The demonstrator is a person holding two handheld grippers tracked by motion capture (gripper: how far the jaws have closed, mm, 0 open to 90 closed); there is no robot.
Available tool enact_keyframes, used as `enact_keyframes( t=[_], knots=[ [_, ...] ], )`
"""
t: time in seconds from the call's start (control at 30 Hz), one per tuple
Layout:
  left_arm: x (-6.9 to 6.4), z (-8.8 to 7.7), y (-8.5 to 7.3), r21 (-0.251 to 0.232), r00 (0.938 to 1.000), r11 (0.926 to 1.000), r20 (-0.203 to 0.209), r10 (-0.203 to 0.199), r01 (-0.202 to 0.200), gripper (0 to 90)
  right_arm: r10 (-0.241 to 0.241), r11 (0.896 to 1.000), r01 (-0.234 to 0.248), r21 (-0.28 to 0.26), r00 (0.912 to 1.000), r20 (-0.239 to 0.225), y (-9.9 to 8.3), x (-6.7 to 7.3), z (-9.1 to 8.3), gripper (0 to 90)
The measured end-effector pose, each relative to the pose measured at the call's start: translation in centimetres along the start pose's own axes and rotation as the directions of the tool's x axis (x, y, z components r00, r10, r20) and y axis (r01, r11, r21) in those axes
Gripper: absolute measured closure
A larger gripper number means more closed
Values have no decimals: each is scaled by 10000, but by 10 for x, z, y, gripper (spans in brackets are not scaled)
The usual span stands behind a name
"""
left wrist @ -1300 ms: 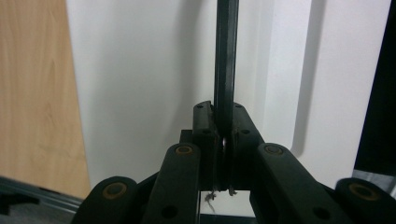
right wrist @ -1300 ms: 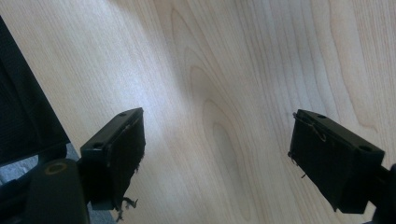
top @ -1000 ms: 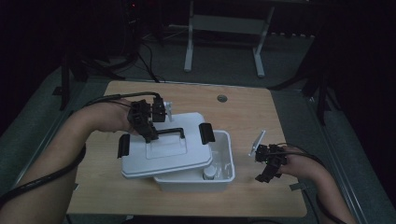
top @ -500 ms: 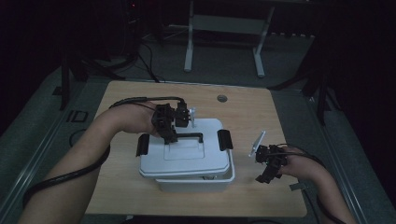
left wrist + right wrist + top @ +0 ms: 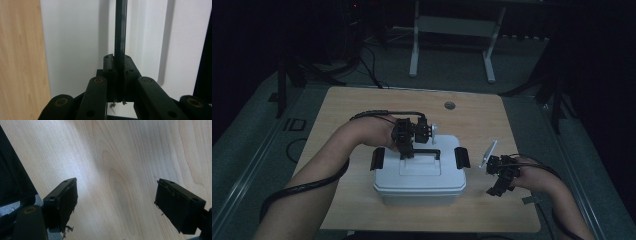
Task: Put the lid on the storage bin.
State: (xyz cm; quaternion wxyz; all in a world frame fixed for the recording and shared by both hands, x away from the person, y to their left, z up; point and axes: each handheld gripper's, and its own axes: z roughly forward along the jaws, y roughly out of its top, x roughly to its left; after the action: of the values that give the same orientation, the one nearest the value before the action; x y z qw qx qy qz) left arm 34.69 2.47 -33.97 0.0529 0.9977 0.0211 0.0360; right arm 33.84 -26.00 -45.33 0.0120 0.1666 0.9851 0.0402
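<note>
One white box (image 5: 419,182) is seen on the tabletop (image 5: 362,110), with one lid (image 5: 420,167), one black handle (image 5: 120,32) and two black latches. The left gripper (image 5: 407,150) is clamped on the handle; the right gripper (image 5: 496,186) is held with jaws apart.

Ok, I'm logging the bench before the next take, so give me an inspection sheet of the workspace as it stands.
Surface: light wooden table, round port near the far edge.
Job's things: white box with its lid on, black latches at both ends, black handle on top.
Clutter: nothing seen.
Grippers: left gripper shut on the handle; right gripper open over bare wood, right of the box.
Cables: one cable trails along the left forearm; another runs by the right.
Surroundings: dark room, grey floor, a metal stand behind the table.
</note>
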Motion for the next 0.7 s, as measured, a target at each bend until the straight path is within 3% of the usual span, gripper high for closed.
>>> enact_keyframes(
  t=[0.3,0.57,0.67,0.7],
  knots=[
    [3,18,0,193,9996,9997,263,-134,129,837,35,9999,-34,149,10000,-22,-1,0,3,177],
    [7,20,-1,-17,9988,9997,430,-234,235,834,-26,9999,26,159,10000,-37,2,1,5,177],
    [8,20,-2,-14,9997,9998,129,-197,198,817,-57,9998,58,169,10000,-70,3,2,5,177],
    [11,20,-2,-8,9994,9994,-36,-344,344,759,-50,9998,51,175,10000,-72,4,2,5,177]
  ],
)
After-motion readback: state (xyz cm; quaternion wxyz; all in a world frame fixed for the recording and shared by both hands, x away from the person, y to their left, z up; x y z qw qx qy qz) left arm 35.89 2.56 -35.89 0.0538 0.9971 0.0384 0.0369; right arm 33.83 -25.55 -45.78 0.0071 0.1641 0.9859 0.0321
